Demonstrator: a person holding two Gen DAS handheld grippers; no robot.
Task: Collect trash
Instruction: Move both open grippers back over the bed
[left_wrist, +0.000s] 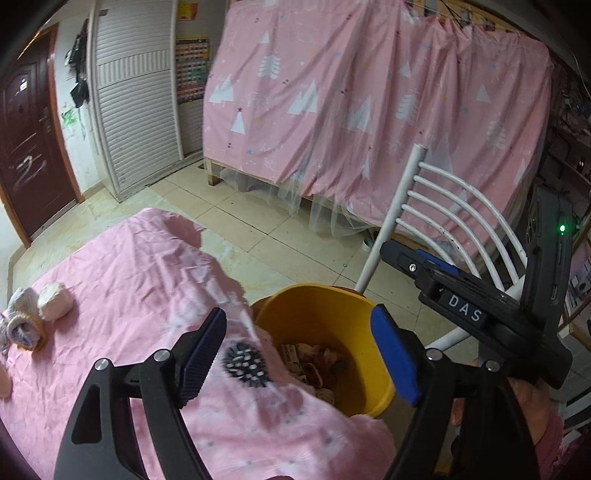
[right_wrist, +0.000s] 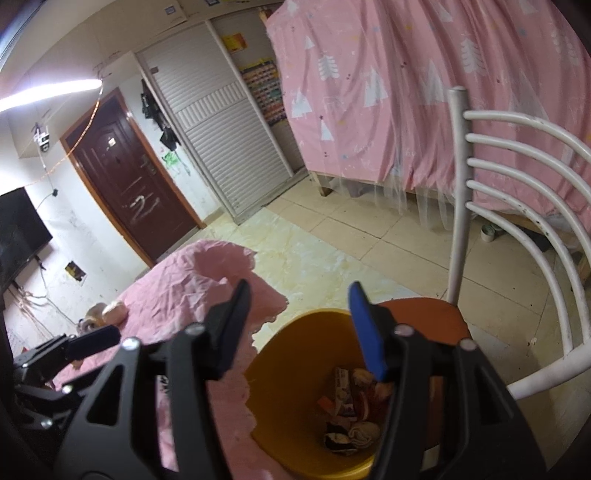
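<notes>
A yellow bin stands on an orange chair seat beside the pink-covered table. Wrappers and scraps lie at its bottom. My left gripper is open above the table's corner and the bin's rim. A black scrap with white specks shows between its jaws against the pink cloth, touching neither pad. My right gripper hangs open over the bin, with nothing between its fingers.
A white metal chair back rises behind the bin. Pale crumpled bundles lie at the table's far left. A pink curtain covers the bed frame beyond tiled floor. At the back are a brown door and a slatted wardrobe.
</notes>
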